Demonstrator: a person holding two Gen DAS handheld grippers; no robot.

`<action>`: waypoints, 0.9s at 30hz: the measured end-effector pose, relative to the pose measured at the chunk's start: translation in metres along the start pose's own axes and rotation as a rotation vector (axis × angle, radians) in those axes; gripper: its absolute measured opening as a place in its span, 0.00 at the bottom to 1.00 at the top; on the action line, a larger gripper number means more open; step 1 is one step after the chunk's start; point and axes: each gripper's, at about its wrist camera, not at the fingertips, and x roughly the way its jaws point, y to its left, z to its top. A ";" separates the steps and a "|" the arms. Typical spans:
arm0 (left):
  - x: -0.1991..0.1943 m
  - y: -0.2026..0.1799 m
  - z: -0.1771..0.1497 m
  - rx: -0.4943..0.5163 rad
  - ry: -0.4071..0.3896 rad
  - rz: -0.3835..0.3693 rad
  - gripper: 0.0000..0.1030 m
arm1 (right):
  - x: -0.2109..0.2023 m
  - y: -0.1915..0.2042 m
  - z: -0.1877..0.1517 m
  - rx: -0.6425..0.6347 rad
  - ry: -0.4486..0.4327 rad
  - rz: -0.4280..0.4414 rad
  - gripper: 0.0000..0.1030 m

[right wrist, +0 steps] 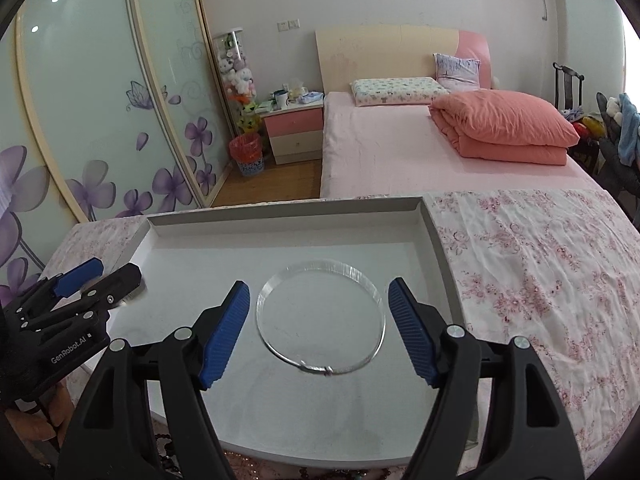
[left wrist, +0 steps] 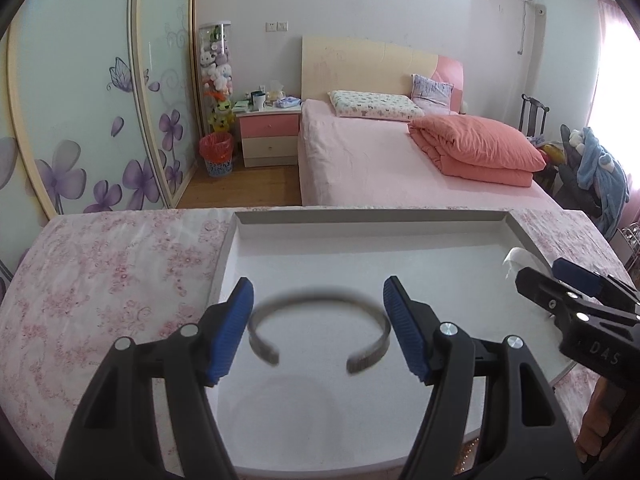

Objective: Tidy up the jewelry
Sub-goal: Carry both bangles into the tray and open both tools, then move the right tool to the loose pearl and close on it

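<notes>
A silver open cuff bracelet (left wrist: 320,330) lies in a white shallow tray (left wrist: 372,218), between the blue pads of my open left gripper (left wrist: 319,330), blurred as if moving. A clear round bangle (right wrist: 320,318) lies in the same tray (right wrist: 280,216), between the blue pads of my open right gripper (right wrist: 319,330). In the left wrist view the right gripper (left wrist: 560,280) shows at the right edge, with part of the clear bangle (left wrist: 520,256) behind it. In the right wrist view the left gripper (right wrist: 100,276) shows at the left edge.
The tray rests on a table with a pink floral cloth (right wrist: 540,280). Dark beads (right wrist: 168,460) lie at the tray's near edge. Behind are a pink bed (left wrist: 400,168), a nightstand (left wrist: 270,136) and a wardrobe with flower-printed doors (left wrist: 80,120).
</notes>
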 end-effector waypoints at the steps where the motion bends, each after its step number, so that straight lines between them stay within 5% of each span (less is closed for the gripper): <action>1: 0.000 0.001 0.000 -0.002 -0.002 0.002 0.64 | -0.002 -0.002 -0.001 0.003 -0.004 -0.002 0.76; 27: -0.082 0.029 -0.048 -0.045 -0.027 0.003 0.66 | -0.069 -0.039 -0.052 0.006 -0.015 -0.069 0.76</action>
